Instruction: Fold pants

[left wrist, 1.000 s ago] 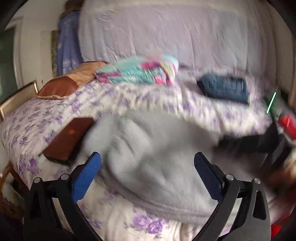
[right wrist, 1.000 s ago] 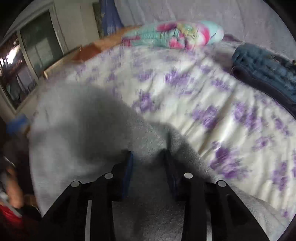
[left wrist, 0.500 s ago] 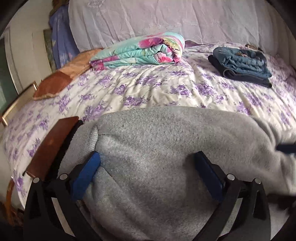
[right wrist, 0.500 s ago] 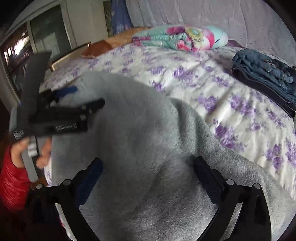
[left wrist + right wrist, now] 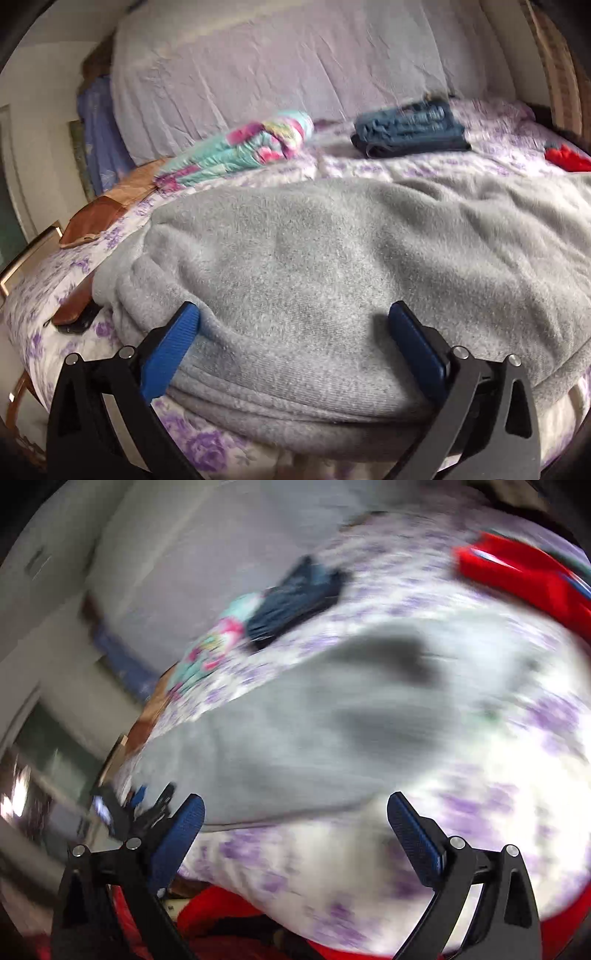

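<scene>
The grey fleece pants [image 5: 332,266] lie spread across the floral bed, waistband end nearest the left camera. My left gripper [image 5: 291,343] is open, its blue pads either side of the waistband hem, not closed on it. In the blurred right wrist view the pants [image 5: 314,738] lie ahead and my right gripper [image 5: 295,830] is open and empty, just off the cloth's near edge over the bedsheet. The left gripper [image 5: 147,808] shows at the left there.
Folded blue jeans [image 5: 410,129] and a folded colourful quilt [image 5: 240,151] lie at the back of the bed [image 5: 498,162]. A brown pillow [image 5: 96,221] and a brown flat object [image 5: 74,306] sit at the left. Red cloth [image 5: 565,158] lies at the right.
The right gripper has let go of the pants, opened, and swung away to the right, fast. The left gripper stays open at the waistband and has drawn back a little.
</scene>
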A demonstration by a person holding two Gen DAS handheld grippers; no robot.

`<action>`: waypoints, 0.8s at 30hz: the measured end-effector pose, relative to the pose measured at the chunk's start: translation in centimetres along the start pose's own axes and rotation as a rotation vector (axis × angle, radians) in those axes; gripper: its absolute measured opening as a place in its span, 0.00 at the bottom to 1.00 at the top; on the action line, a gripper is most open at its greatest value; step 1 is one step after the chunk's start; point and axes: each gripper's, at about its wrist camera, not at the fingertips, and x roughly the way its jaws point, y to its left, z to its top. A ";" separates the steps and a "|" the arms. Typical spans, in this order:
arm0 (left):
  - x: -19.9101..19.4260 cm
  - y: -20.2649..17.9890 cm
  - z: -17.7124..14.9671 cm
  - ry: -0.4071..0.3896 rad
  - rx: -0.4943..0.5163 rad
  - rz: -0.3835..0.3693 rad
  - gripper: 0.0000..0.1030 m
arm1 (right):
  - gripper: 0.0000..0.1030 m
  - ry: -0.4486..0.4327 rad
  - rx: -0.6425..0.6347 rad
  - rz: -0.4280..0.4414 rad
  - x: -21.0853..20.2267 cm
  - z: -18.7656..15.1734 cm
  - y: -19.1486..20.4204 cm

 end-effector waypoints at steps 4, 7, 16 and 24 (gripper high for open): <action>-0.5 0.3 -0.1 0.008 -0.035 -0.022 0.96 | 0.97 -0.109 0.322 0.094 -1.4 0.9 -6.3; -1.7 0.9 -0.4 0.011 -0.053 -0.043 0.95 | 0.96 -0.176 0.372 0.092 -0.8 2.8 -7.1; -3.9 6.3 -0.2 0.046 -0.299 -0.244 0.95 | 0.44 -0.256 0.283 -0.021 0.7 4.8 -7.7; -3.2 15.3 -1.9 0.084 -0.682 -0.350 0.95 | 0.29 -0.377 0.067 -0.036 -1.5 5.5 -1.9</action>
